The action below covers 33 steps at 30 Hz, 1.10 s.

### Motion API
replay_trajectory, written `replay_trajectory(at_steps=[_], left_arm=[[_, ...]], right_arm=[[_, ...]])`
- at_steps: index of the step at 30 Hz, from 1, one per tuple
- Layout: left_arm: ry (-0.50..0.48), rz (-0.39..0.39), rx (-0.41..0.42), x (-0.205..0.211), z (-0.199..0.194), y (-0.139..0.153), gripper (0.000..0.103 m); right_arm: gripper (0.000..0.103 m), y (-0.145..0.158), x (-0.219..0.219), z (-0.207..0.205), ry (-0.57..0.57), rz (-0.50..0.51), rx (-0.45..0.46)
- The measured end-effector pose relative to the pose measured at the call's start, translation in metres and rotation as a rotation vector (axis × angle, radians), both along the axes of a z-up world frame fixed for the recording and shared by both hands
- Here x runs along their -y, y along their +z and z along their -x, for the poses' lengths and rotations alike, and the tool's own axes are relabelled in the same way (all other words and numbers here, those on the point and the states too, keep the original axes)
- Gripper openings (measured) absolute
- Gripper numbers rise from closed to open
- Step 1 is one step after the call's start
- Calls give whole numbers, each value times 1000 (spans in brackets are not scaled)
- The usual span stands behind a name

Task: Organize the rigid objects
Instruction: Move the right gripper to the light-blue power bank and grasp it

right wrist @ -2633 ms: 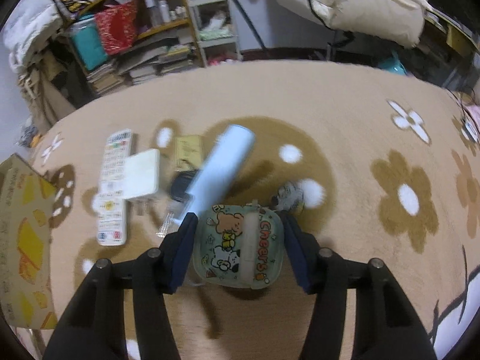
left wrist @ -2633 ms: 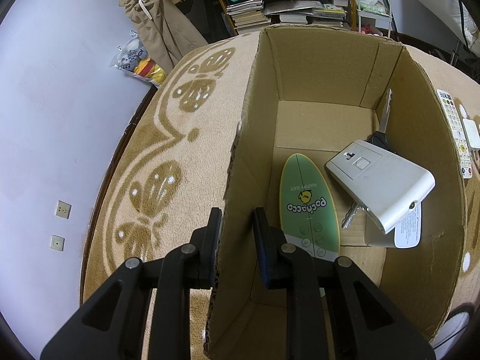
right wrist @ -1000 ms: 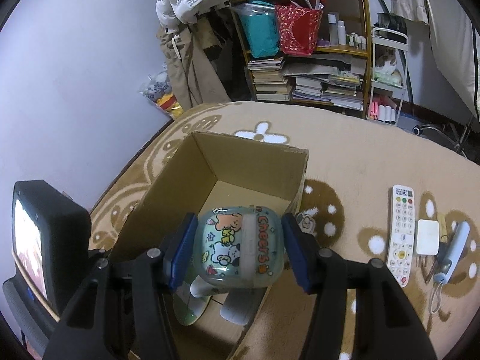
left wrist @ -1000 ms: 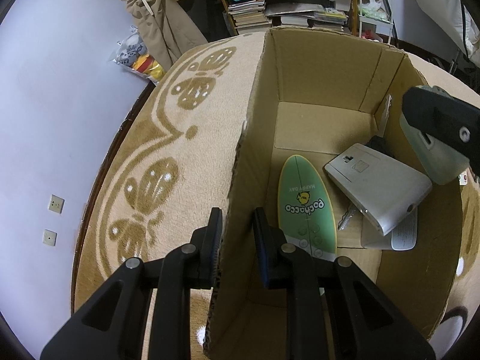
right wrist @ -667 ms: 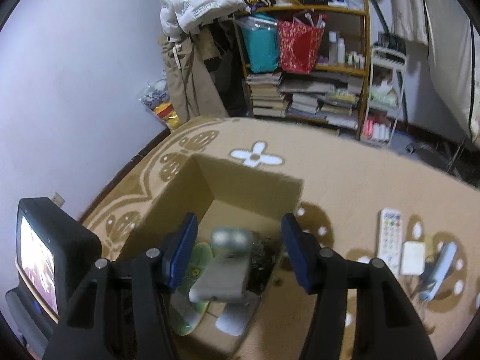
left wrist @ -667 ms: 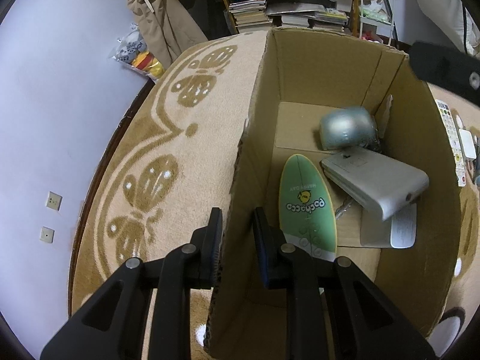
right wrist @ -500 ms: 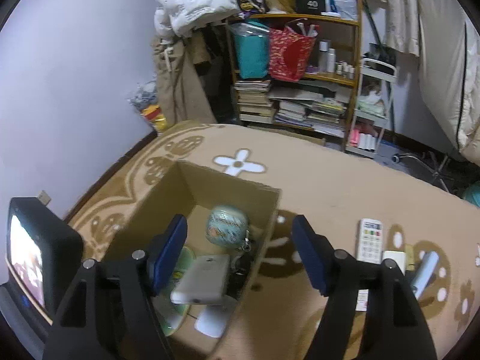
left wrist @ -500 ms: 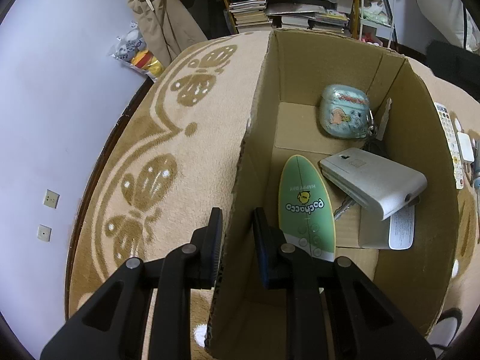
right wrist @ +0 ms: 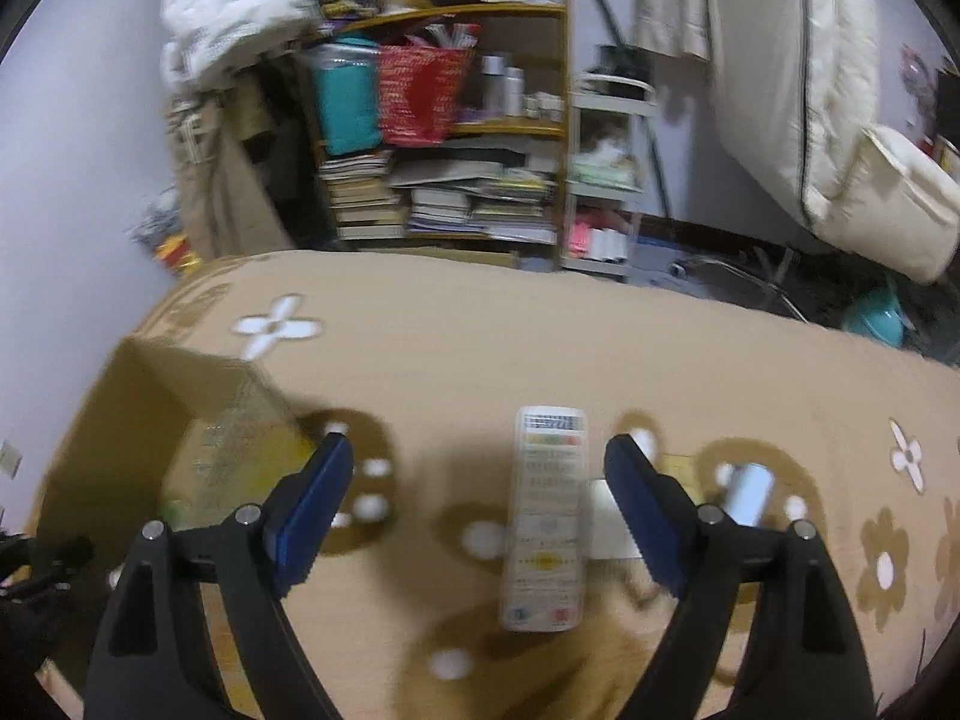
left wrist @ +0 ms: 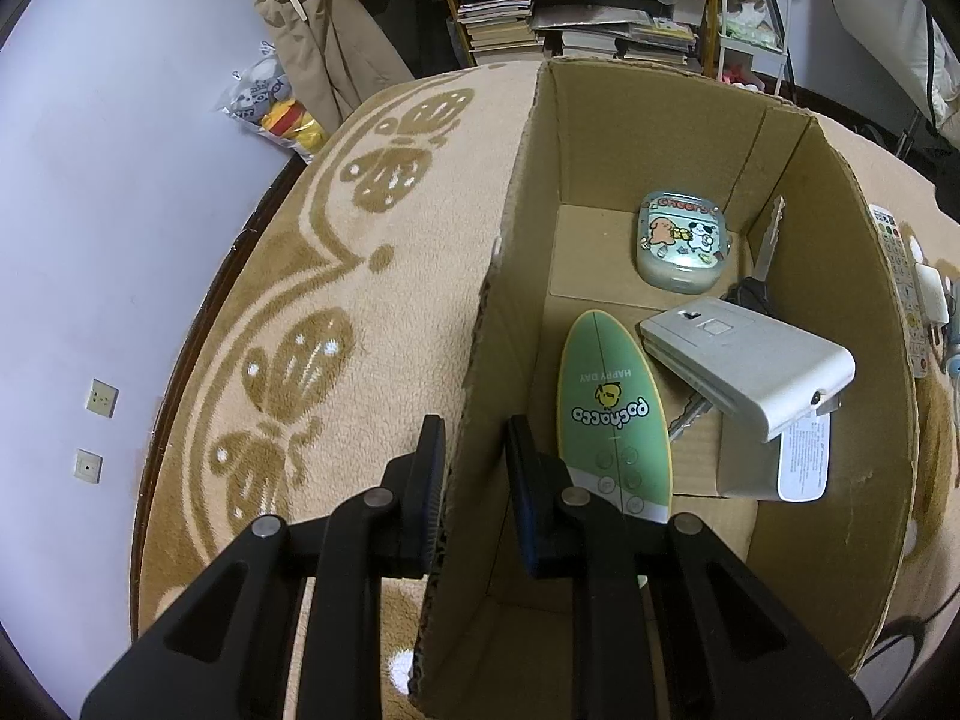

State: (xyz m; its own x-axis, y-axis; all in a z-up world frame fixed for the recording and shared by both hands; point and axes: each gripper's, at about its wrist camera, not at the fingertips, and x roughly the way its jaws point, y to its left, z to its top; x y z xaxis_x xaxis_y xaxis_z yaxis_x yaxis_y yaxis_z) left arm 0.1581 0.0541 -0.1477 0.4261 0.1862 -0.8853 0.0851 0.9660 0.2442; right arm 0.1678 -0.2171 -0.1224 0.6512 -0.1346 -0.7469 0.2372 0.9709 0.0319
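My left gripper [left wrist: 474, 438] is shut on the near left wall of the cardboard box [left wrist: 510, 276]. Inside the box lie a green surfboard-shaped remote [left wrist: 609, 408], a grey-white device [left wrist: 750, 366], keys [left wrist: 765, 258] and the cartoon-printed case [left wrist: 681, 246] at the far end. My right gripper [right wrist: 477, 480] is open and empty above the carpet. A white remote control [right wrist: 546, 516] lies on the carpet between its fingers. The box also shows at the left of the right wrist view [right wrist: 174, 396].
A white adapter [right wrist: 606, 516] and a pale blue tube [right wrist: 747, 492] lie right of the remote on the beige flower carpet [right wrist: 540, 348]. A crowded bookshelf [right wrist: 444, 168] and a white cart [right wrist: 606, 180] stand beyond the carpet. A wall is at the left.
My right gripper opened and dropped the cartoon case into the far end of the box, then swung right toward the white remote. The left gripper stayed on the box wall.
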Motion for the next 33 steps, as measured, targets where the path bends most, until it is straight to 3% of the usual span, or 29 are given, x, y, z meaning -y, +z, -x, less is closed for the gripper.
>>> replay_trajectory(at_steps=[5,16,27,33], left_arm=[[-1,-3,0,0,-1,0,19],[-3,-17,1,2,-3,-3,20],[-3,-9,0,2,-4,-4,20],[-3,-12,0,1,-4,-4,20]], right_arm=[[91,-17,51,1,-108,-16,-33],[90,-47,113,11,-204,8,-105],[59,-82,144,24,-286,-95,-172],[54,-82,154,32,-327,-162,-137]])
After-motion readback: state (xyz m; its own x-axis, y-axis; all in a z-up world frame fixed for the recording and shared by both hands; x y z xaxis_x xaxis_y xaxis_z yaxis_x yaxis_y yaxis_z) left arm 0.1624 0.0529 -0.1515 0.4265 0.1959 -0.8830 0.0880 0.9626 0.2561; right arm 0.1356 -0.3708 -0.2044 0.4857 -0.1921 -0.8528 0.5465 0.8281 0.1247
